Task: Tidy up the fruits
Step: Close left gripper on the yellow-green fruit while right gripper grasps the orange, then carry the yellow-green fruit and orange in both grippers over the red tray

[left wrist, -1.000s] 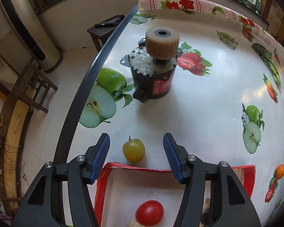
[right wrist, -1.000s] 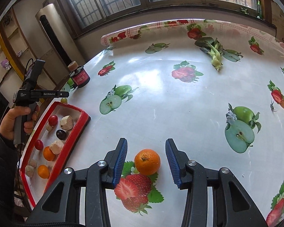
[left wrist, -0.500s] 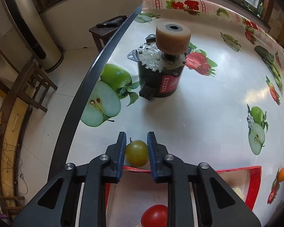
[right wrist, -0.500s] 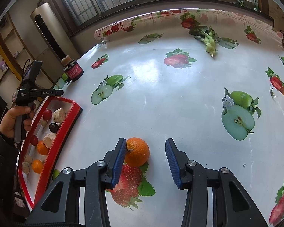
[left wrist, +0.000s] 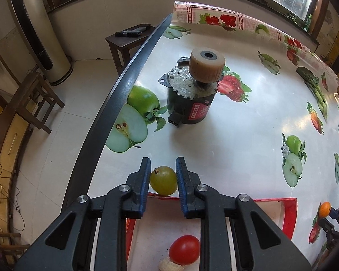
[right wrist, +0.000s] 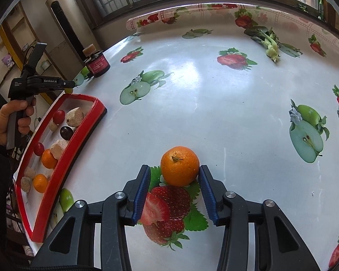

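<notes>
Slippage is the main risk at the left tongs (left wrist: 163, 176), which are clamped on a small round yellow-green grape-like fruit (left wrist: 163, 180) with a short stem; both blue pads are pressed against its sides. The fruit is smooth and round, and it is held near the pad tips, so it could squirt forward out of the grip if it is lifted quickly or squeezed harder. It sits just ahead of the near rim of the red-walled, white-floored cardboard tray (left wrist: 289, 212), which lies under and behind these tongs; a dropped fruit could roll towards the dark table edge to the left of the tongs and fall to the floor.

The right tongs (right wrist: 175, 187) are partly open and are not yet gripping: a round orange mandarin (right wrist: 179, 166) sits on the fruit-printed white table (right wrist: 214, 103) at their tips. The right pad appears to be touching or almost touching it, while a clear gap is seen at the left pad. With the mandarin off-centre and far forward, a closing squeeze could nudge it away instead of capturing it. The tray lies well to the left of these tongs and is already crowded with small fruits and pale lumps, so a careless release could knock pieces about.
</notes>
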Tool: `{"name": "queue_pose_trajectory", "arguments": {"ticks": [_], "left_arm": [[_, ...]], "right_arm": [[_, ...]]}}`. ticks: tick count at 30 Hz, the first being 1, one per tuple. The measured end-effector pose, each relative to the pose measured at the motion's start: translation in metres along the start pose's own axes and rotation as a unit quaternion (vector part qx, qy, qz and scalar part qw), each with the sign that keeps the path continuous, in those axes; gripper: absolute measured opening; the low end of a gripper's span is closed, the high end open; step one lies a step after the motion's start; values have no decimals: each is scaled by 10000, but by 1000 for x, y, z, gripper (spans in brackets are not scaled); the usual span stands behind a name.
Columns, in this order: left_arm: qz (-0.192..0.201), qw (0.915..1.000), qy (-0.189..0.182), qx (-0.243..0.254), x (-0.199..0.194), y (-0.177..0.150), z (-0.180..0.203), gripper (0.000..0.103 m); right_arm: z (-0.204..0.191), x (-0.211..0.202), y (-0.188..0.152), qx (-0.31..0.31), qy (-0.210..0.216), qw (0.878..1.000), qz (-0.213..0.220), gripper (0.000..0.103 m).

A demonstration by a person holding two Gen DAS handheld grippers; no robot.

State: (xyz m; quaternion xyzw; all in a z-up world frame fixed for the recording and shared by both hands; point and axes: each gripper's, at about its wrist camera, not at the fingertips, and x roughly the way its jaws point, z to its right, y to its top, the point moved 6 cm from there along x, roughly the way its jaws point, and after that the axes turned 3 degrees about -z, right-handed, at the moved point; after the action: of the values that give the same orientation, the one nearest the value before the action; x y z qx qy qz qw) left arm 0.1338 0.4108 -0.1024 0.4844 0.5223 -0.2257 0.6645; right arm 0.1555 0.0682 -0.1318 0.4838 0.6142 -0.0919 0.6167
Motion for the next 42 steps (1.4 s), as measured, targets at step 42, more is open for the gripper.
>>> {"name": "queue_pose_trajectory", "arguments": {"ticks": [42], "left_arm": [[1222,9824,-1384,293,-167,-187,144,19]], "right_arm": [[-32,-91,-70,-233,347,9972,623,31]]}}
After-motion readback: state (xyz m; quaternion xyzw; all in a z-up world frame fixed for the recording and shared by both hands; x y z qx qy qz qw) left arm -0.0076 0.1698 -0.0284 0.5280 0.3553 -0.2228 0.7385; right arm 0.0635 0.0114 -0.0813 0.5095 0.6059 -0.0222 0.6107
